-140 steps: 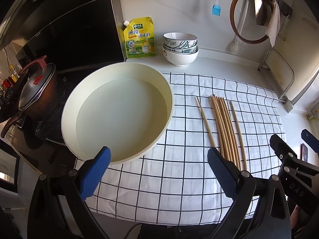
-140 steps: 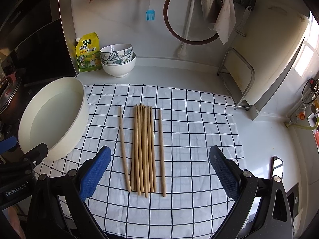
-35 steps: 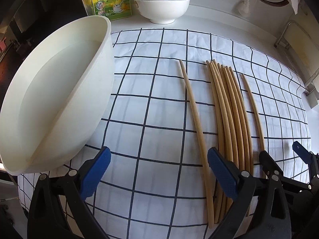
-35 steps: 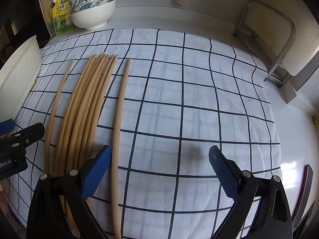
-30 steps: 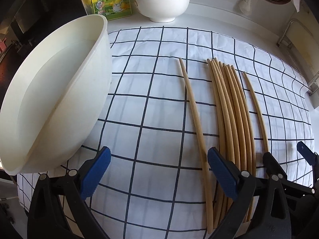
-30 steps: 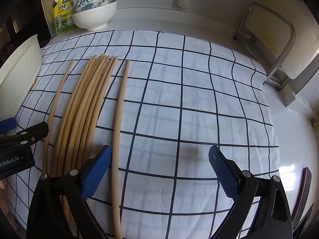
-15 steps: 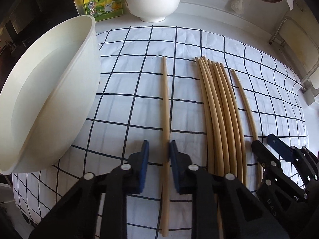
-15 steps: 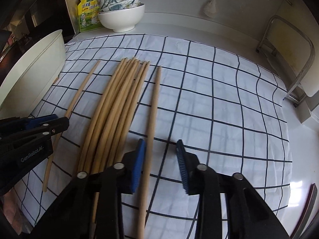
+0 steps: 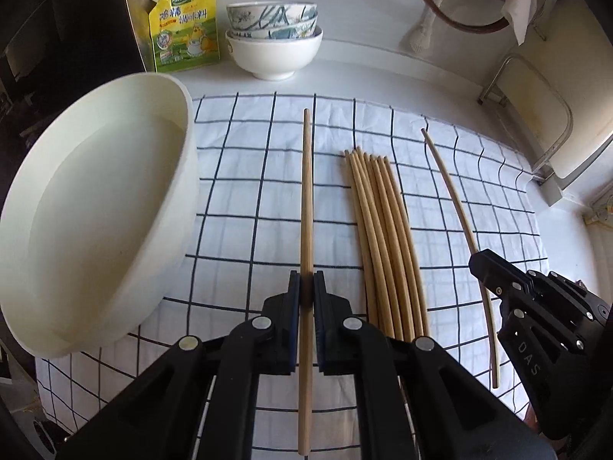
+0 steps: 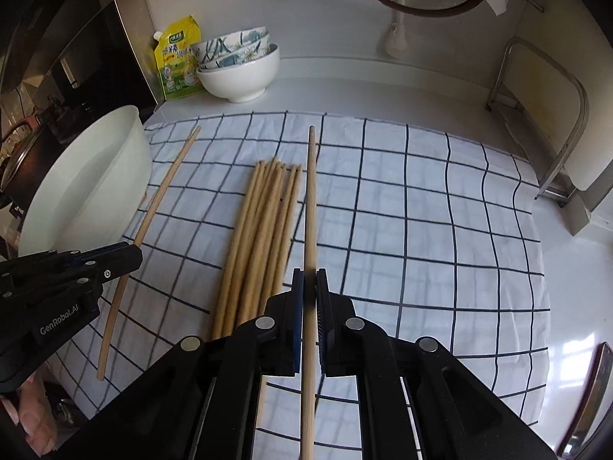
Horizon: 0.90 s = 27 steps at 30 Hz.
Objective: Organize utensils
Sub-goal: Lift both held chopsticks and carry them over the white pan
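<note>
I have both hands angled steeply down over the tabletop (image 9: 383, 73), a smooth pale surface that carries everything here. Spread across it is a white cloth with a dark grid (image 9: 245, 199), slightly rumpled at its edges. On the left, partly resting on the cloth, sits a wide round cream basin (image 9: 95, 214), smooth and matt with a thick rim, tilted toward me. At the far side stand stacked bowls (image 9: 274, 44), glossy white below and blue-patterned above, just right of a yellow stand-up pouch (image 9: 186, 25) with a spout. My left tongs (image 9: 307, 295) have just been closing and now pinch one chopstick (image 9: 306, 199), a straight slender pale wooden stick, with the blue pads pressed flat on either side of it; it runs from near me toward the far side, its tip lifted over the cloth. My right tongs (image 10: 310, 287) have likewise just been closing and clamp a second chopstick (image 10: 311, 199) the same way, lined up along the fingers. Between the two held sticks, a bundle of chopsticks (image 9: 383, 237) lies flat on the cloth, packed side by side and fanning slightly at the far ends. A bit of a hand (image 10: 34, 418) shows at the near left edge of the right view.
</note>
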Motion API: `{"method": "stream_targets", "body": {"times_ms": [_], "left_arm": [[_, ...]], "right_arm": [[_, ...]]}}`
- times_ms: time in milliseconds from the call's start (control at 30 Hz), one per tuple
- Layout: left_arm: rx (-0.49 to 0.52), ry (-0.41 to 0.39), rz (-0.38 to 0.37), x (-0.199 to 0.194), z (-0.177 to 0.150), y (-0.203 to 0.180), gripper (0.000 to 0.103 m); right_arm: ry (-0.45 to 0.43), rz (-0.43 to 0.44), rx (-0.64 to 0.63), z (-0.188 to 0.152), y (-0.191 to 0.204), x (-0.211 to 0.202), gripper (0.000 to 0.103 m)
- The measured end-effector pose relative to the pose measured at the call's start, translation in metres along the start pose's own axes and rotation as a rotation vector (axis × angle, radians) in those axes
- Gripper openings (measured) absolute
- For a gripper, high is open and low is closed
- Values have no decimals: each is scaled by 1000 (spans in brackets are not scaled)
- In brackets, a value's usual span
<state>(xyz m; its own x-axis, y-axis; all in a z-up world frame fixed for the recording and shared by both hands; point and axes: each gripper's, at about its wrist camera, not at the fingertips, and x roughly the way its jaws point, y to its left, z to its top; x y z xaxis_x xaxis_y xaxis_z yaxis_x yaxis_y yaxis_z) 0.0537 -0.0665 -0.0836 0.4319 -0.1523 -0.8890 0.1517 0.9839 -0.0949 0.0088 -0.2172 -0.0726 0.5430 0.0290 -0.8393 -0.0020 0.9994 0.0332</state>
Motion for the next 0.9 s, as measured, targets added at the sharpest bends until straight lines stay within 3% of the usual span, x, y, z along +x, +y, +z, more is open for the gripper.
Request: {"method": "stream_targets", "body": {"times_ms": [267,433,667,900], "left_arm": [[-38,-123,15,-64,23,60,8],[-84,-147,101,-80,31,128,8],[-123,-121,145,-70,40,211,8],[-106,-40,140,-27,44,243,8]], "right_arm": [[-78,74,-51,45,71,-31,6],[-81,153,-99,72,137,-18,6],[-33,225,-137,94,225,22,6],[58,210,-138,96,266,68,6]]}}
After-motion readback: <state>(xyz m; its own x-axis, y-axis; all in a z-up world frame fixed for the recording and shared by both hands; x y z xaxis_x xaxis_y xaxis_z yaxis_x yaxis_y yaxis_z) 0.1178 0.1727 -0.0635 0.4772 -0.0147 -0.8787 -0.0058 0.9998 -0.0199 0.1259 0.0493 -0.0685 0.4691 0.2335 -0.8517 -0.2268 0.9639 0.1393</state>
